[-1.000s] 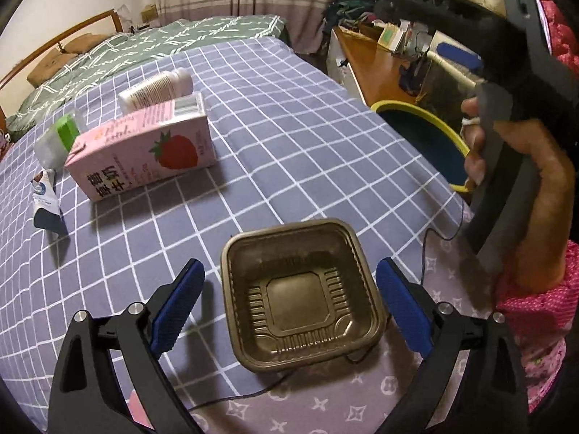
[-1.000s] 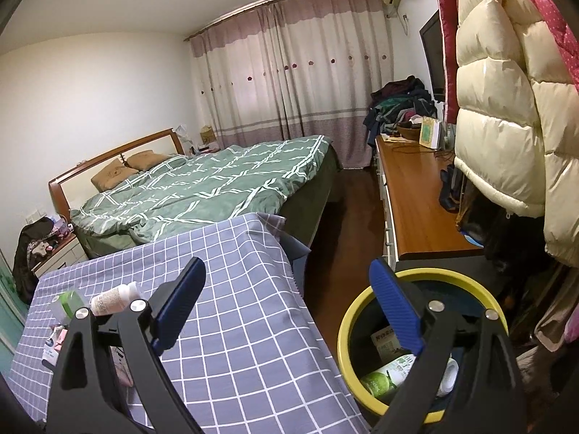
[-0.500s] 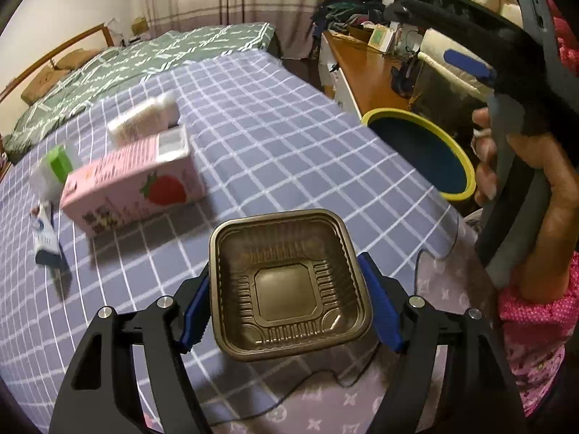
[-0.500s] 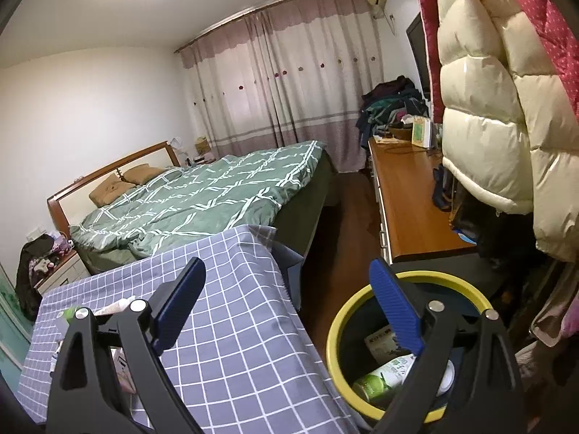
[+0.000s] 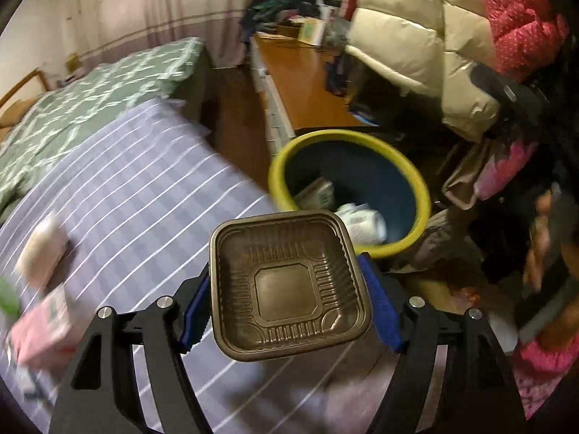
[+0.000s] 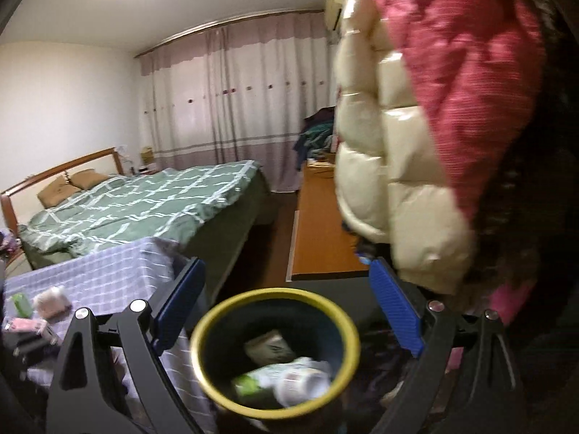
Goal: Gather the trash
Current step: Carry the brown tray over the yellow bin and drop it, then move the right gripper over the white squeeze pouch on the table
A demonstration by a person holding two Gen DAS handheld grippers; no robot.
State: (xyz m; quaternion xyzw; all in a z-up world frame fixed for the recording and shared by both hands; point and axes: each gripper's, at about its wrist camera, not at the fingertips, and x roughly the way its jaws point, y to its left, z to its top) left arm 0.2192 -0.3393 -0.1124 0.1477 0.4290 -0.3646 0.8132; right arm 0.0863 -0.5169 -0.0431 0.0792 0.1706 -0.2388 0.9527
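Note:
A brown square plastic tray hangs clear of the checked tablecloth, with my left gripper shut on its two sides. It sits just short of the yellow-rimmed bin, which holds white and green trash. A pink strawberry milk carton and a white bottle lie blurred on the cloth at the left. In the right wrist view my right gripper stands open and empty above the bin, where a green-and-white bottle and a small carton lie.
A green bed lies beyond the table. A wooden desk runs behind the bin. Cream and red padded jackets hang close on the right. A person's hand shows at the right edge of the left wrist view.
My left gripper closed on the brown tray, lifted it off the cloth and swung it right toward the bin. The right gripper swung right, and the bin now sits between its fingers.

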